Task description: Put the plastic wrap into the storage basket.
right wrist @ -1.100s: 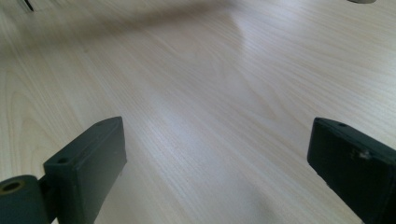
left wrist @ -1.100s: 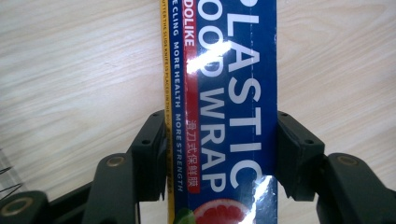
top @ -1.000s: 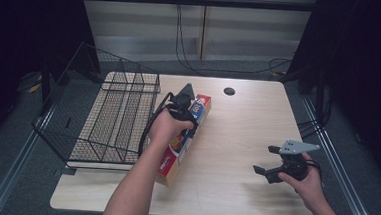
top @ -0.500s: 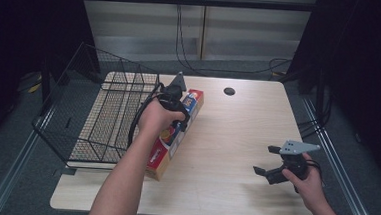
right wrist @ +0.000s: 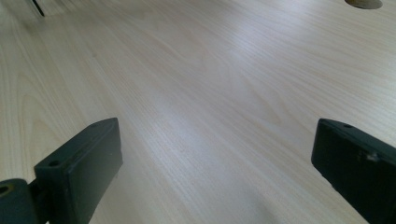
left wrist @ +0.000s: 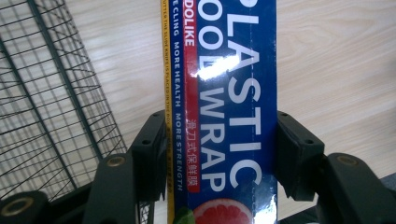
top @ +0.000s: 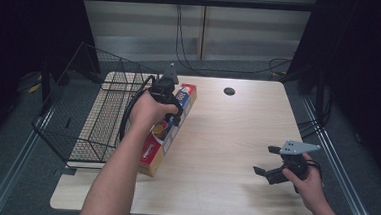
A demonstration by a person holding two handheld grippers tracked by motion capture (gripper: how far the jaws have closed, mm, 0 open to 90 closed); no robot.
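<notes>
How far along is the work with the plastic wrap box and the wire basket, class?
Done: the left gripper is shut on the plastic wrap box, jaws pressed to both long sides. In hand: the box is tilted, its far end raised beside the wire basket. Left: the box is not yet in the basket, its likely goal. The right gripper rests open over the table.

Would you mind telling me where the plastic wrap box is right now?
In the high view, the plastic wrap box sits left of centre, clamped in the left hand-held gripper, beside the wire basket.
</notes>
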